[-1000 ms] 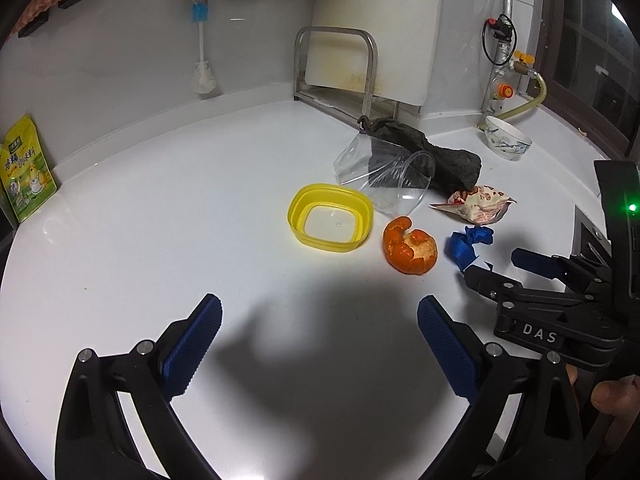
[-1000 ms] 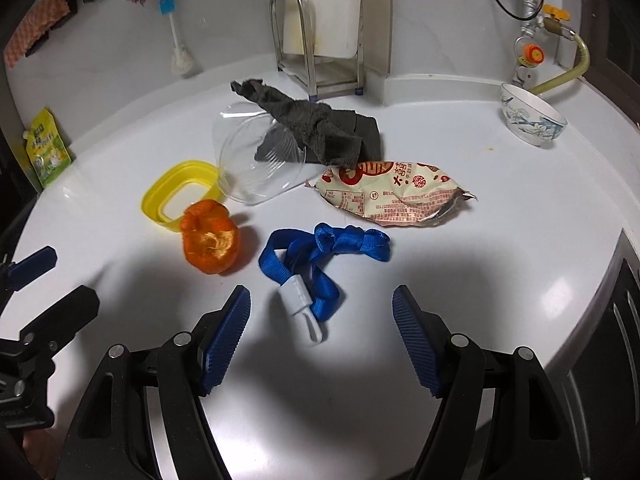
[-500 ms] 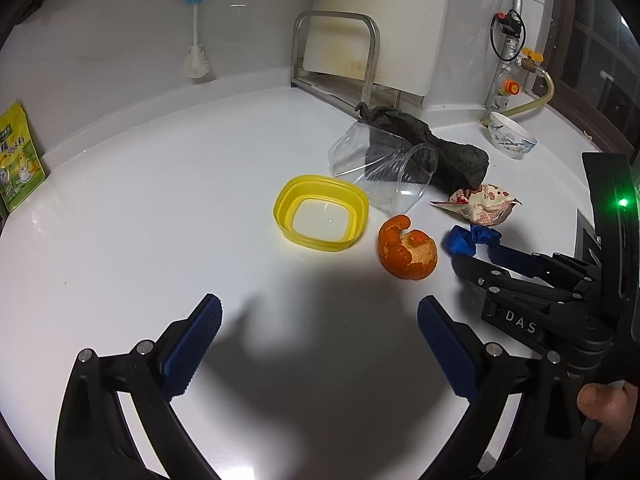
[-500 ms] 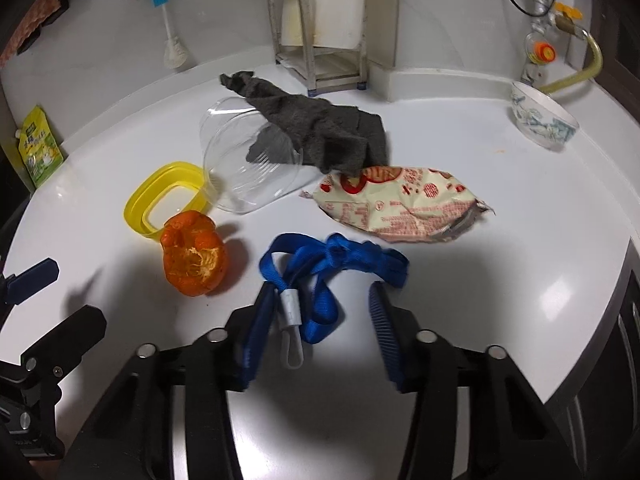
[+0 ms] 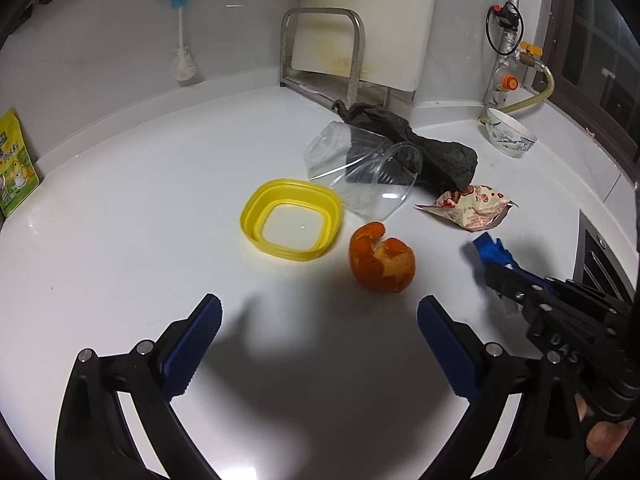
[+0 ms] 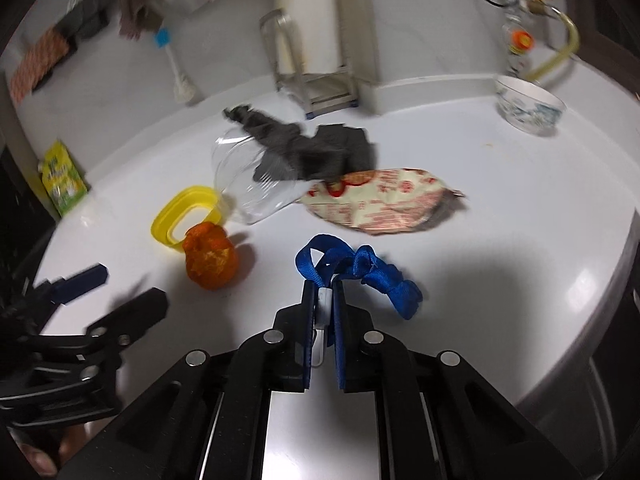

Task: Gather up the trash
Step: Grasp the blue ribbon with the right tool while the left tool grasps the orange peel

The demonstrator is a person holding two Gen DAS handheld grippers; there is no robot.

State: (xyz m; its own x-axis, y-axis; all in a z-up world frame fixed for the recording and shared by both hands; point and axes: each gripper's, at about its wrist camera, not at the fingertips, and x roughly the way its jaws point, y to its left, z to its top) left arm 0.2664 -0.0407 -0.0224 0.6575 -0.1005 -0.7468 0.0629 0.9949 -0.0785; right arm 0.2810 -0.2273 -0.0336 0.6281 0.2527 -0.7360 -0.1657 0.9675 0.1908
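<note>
My right claw (image 6: 323, 304) is clenched on the white plastic clip (image 6: 322, 308) of the blue lanyard (image 6: 360, 270) — the strap's loops trail ahead of my fingers, bunched toward the right over the white worktop (image 6: 500, 220). My left claw (image 5: 318, 334) is released, jaws spread wide above bare worktop, grasping nothing. Ahead of it sits the orange peel (image 5: 380, 258), just beside the yellow lid (image 5: 292, 224). A clear plastic cup (image 5: 368, 176) lies on its side against the lid's far edge, with a dark grey cloth (image 5: 424, 144) draped over it. The snack wrapper (image 6: 380, 202) lies flat beyond the lanyard, its near end touching the cloth. A patterned bowl (image 6: 528, 110) stands well apart, near the wall.
</note>
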